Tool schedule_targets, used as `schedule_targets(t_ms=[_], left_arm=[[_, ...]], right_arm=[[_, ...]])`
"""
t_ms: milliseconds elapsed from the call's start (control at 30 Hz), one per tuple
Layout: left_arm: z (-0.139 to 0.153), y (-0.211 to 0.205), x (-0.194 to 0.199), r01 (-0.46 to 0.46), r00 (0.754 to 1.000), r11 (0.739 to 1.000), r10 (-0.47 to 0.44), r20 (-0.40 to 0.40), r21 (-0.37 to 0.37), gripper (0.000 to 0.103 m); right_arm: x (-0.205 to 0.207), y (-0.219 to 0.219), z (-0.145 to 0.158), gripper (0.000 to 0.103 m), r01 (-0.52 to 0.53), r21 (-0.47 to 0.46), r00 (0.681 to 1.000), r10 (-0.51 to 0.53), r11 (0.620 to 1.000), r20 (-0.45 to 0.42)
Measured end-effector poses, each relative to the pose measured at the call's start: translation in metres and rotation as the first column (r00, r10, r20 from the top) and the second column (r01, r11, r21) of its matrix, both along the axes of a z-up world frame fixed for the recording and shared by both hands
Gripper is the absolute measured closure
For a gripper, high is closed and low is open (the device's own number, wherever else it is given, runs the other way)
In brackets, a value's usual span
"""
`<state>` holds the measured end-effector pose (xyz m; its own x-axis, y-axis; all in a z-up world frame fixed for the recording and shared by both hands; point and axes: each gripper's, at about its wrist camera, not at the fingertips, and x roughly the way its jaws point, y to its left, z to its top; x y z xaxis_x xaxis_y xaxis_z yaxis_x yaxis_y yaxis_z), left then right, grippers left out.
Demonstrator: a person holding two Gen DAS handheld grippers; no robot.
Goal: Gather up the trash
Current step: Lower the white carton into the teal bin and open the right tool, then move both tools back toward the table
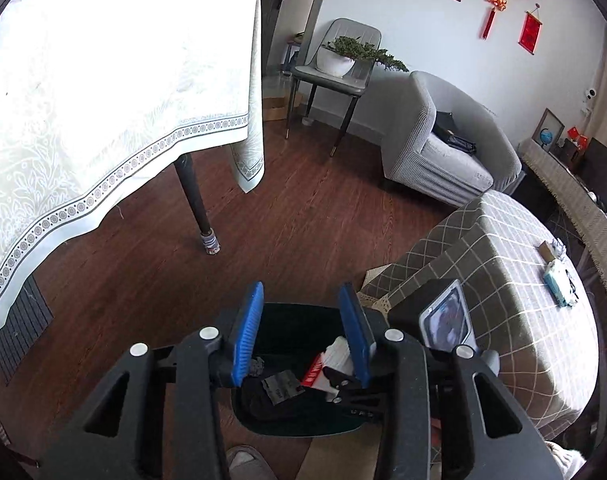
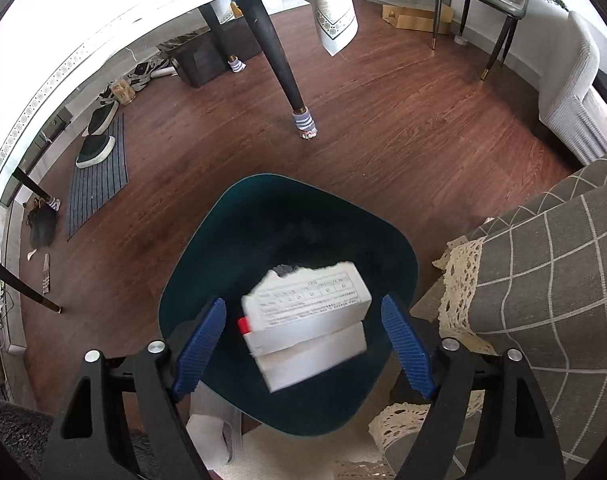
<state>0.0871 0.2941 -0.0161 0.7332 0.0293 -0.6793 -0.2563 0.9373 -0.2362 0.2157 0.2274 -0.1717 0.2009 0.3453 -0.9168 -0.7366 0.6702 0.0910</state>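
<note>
A dark teal trash bin (image 2: 231, 240) stands on the wood floor below both grippers; it also shows in the left wrist view (image 1: 295, 320). My right gripper (image 2: 303, 312) is open above the bin, and a white carton with a red patch (image 2: 307, 320) is blurred between its blue fingers, clear of both pads, over the bin's mouth. My left gripper (image 1: 301, 298) is open and empty above the bin. Inside the bin lie a white and red carton (image 1: 333, 358) and dark scraps (image 1: 281, 388). The other gripper's body (image 1: 443, 320) shows to the right of my left gripper.
A low table with a grey checked cloth (image 1: 503, 280) stands right of the bin, bearing a blue tissue pack (image 1: 559, 284). A dining table with a white cloth (image 1: 103, 100) is at left, its leg (image 2: 279, 68) beyond the bin. Shoes on a mat (image 2: 97, 148) lie far left.
</note>
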Motion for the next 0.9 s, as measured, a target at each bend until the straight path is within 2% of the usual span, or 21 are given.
schedule_targets(t_ms=[233,433,600,833,900], left_arm=[[0.027,-0.010,-0.006,0.025,0.997,1.000,-0.025,0.075,0.001,0.063],[0.037,-0.014,-0.004,0.016,0.994,1.000,-0.015,0.106,-0.011,0.063],[0.051,-0.030,-0.004,0.007,0.989,0.999,-0.012,0.146,0.038,0.063],[0.069,-0.062,0.005,0.044,0.980,0.998,-0.052,0.191,0.048,0.063],[0.070,-0.073,0.010,0.057,0.979,0.997,-0.068,0.192,0.059,0.057]], right_arm=[[-0.011,-0.009,0.021,0.020,-0.017,0.039,0.999,0.016,0.999,0.032],[-0.019,-0.024,0.058,0.020,-0.038,0.121,0.996,0.028,0.992,0.089],[-0.028,-0.041,0.093,0.020,-0.068,0.176,0.988,0.042,0.982,0.150],[-0.027,-0.083,0.137,0.023,-0.064,0.246,0.977,0.011,0.967,0.214],[-0.026,-0.097,0.146,0.024,-0.055,0.256,0.973,-0.006,0.965,0.229]])
